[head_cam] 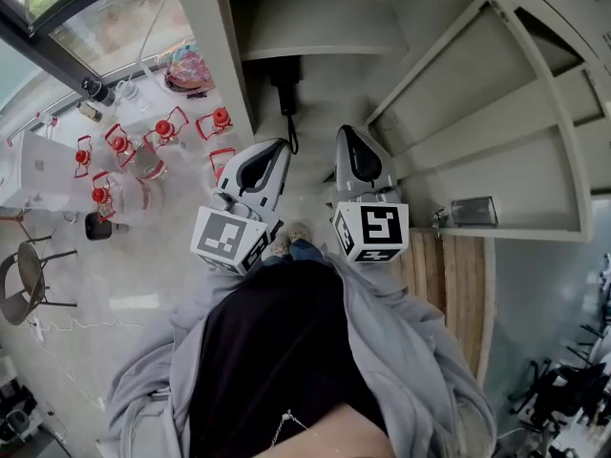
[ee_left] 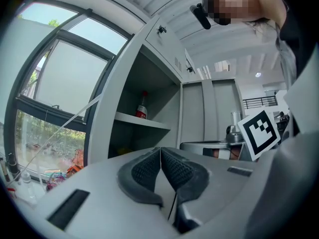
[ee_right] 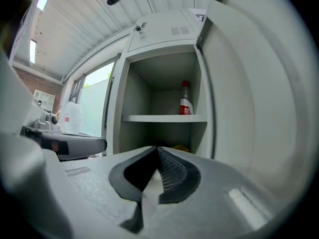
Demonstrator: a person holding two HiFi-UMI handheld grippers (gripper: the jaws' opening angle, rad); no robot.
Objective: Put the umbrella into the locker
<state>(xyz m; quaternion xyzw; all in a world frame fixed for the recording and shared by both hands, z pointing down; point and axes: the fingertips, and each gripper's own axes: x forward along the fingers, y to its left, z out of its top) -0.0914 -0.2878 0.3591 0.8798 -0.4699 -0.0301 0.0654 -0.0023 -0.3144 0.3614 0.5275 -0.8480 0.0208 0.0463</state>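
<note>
The grey locker point(head_cam: 315, 27) stands open before me, its door point(head_cam: 496, 113) swung out to the right. A black handle-like object with a cord point(head_cam: 285, 89), probably the umbrella, stands in the compartment below the shelf point(ee_right: 164, 118). Something yellow point(ee_right: 180, 147) shows low in that compartment. My left gripper point(head_cam: 277, 146) and right gripper point(head_cam: 348, 134) are held side by side just in front of the opening. Both are shut with nothing between their pads, as the left gripper view point(ee_left: 160, 153) and the right gripper view point(ee_right: 158, 153) show.
A bottle with a red label point(ee_right: 185, 105) stands on the locker shelf. Several red-framed glass jars point(head_cam: 143, 146) sit on the floor at the left by the window. A black chair point(head_cam: 33, 275) is at far left, a wooden panel point(head_cam: 458, 275) at right.
</note>
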